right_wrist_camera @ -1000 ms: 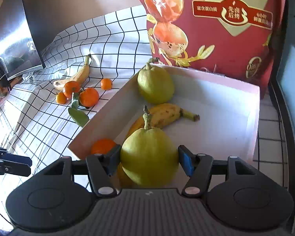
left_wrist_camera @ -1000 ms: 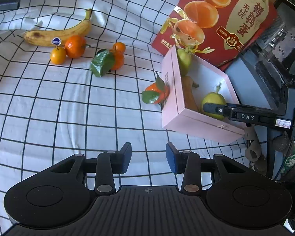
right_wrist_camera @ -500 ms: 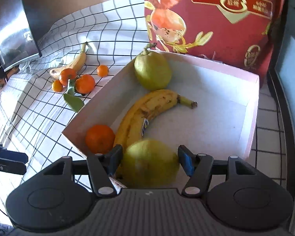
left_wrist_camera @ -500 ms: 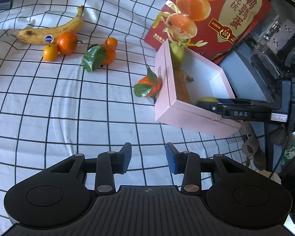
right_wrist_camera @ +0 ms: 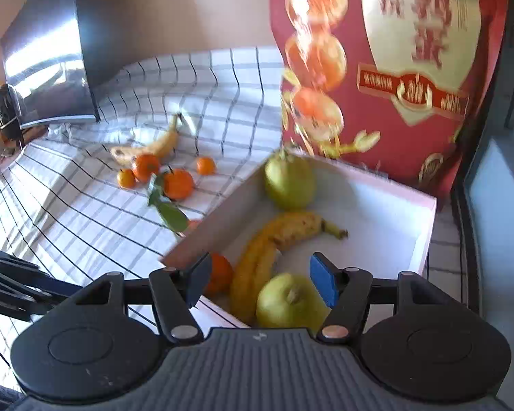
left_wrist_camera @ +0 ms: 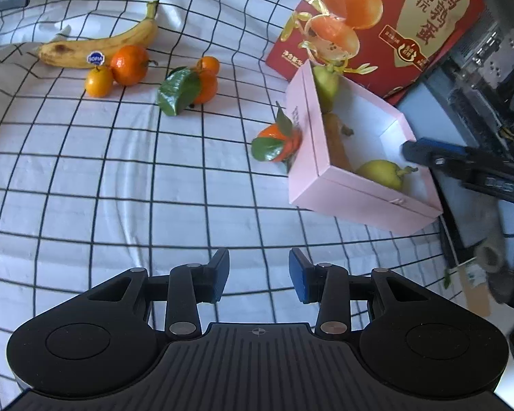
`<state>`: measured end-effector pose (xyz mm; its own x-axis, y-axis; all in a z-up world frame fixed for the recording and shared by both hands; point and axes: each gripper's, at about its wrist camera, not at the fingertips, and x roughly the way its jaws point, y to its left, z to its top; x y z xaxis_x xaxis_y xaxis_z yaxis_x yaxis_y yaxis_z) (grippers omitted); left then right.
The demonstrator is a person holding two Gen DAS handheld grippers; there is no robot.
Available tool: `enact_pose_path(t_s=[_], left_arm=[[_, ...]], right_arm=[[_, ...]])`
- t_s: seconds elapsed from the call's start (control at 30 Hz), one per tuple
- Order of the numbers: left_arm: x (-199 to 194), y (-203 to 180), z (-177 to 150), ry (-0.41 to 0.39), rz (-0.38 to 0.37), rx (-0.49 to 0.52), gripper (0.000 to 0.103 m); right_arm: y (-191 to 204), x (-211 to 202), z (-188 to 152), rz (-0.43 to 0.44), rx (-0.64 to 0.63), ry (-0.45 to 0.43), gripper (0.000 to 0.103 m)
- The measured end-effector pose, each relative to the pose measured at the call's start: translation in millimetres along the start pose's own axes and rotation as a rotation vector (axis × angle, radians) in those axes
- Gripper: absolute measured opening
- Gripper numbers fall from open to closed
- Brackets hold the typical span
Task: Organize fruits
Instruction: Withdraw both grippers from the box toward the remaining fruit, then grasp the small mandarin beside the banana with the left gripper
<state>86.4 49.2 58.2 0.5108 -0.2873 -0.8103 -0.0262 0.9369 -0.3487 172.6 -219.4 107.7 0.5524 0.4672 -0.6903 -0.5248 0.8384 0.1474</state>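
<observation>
With the green pear [right_wrist_camera: 291, 303] lying in the pink cardboard box [left_wrist_camera: 356, 202], our spread, empty right tool [right_wrist_camera: 260, 282] should next fetch the leafy orange tangerine [left_wrist_camera: 279, 144]

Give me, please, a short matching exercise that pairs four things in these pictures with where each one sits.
Things:
1. stickered banana
2. leafy tangerine
3. near pear
4. red bag

Places:
A. in the pink box, below the right gripper
B. behind the box
C. against the box's outer wall
D. on the cloth, touching an orange

Pairs: 1-D, 2-C, 3-A, 4-B
</observation>
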Motion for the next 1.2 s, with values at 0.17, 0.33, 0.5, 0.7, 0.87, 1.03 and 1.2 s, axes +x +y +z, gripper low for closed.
enact_pose_path(t_s=[0.17, 0.33, 0.5, 0.7, 0.87, 1.03, 1.2], left_arm=[[6.4, -0.2, 11.6, -0.034, 0.031, 0.063, 0.043], [10.3, 1.7, 30.2, -0.081, 0.023, 0.102, 0.043], [9.1, 17.3, 56.4, -0.163, 0.059, 0.126, 0.043], [11.2, 42.8, 103.6, -0.209, 0.194, 0.366, 0.043], [28.8, 62.3, 125.8, -0.153, 0.284, 0.477, 0.043], [48.6, 86.1, 129.3, -0.081, 0.333, 0.41, 0.043], [54.8, 98.8, 128.6, -0.078, 0.321, 0.344, 0.043]], right_arm=[[40.8, -22.9, -4.3, -0.081, -0.075, -0.082, 0.065], [79.6, -33.9, -23.3, -0.115, -0.122, -0.09, 0.068], [111.9, -37.0, -50.5, -0.166, -0.172, -0.048, 0.068], [118.7, -40.1, -69.5, -0.178, -0.105, 0.002, 0.068], [121.1, -41.5, -80.0, -0.203, -0.048, 0.027, 0.068], [123.1, -39.6, -86.9, -0.228, -0.024, 0.052, 0.068], [122.0, -36.1, -89.0, -0.239, -0.006, 0.071, 0.068]])
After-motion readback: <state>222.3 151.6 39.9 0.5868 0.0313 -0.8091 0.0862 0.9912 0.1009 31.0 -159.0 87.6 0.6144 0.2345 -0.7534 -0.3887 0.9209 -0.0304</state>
